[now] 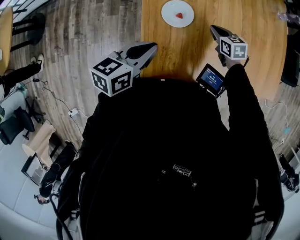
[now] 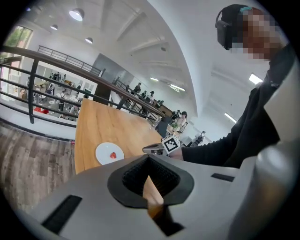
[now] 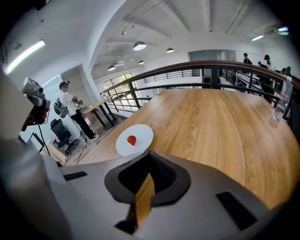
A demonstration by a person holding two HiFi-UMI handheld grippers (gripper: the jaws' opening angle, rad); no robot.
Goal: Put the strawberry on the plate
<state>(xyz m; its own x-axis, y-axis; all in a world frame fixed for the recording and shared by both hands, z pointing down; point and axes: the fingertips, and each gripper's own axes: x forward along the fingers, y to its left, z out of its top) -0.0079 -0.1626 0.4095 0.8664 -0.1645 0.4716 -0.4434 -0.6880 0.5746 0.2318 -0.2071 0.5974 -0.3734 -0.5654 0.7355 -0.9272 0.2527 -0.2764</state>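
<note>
On the white plate (image 1: 168, 10) the strawberry (image 1: 179, 15) lay near the middle, red and alone. Short of the plate, over the wooden table (image 1: 183, 51), I held my right claw (image 1: 214, 30) with its jaws pressed together on nothing. My left claw (image 1: 151, 48) hung farther back from the plate, at the table's near edge, its jaws likewise closed and empty.
</note>
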